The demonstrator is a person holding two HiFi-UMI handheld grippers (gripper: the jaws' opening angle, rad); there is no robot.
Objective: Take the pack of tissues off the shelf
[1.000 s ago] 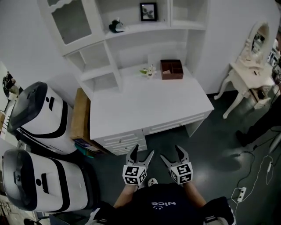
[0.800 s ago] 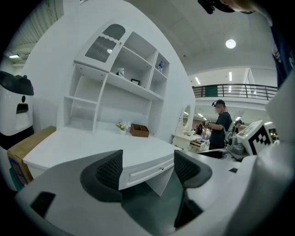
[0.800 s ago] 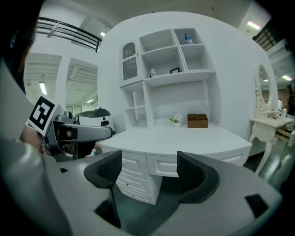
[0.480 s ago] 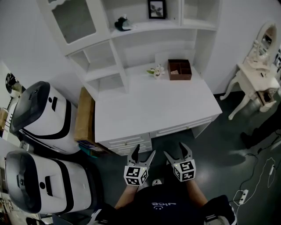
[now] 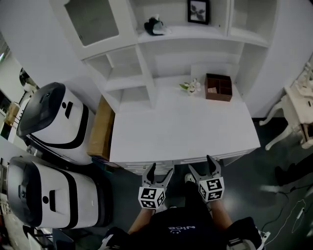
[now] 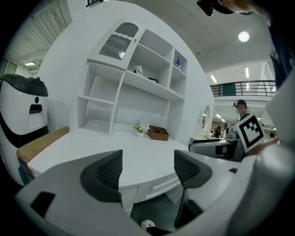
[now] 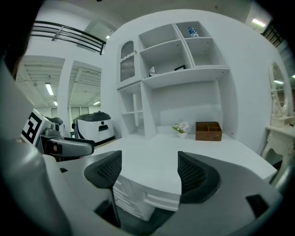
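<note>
Pack of tissues, dark, white-tipped, on shelf

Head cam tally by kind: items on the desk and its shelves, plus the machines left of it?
White-and-black machines: 2
Wooden box: 1
Flower pot: 1
Picture frame: 1
Dark item on the shelf, kind unclear: 1
Total: 6
</note>
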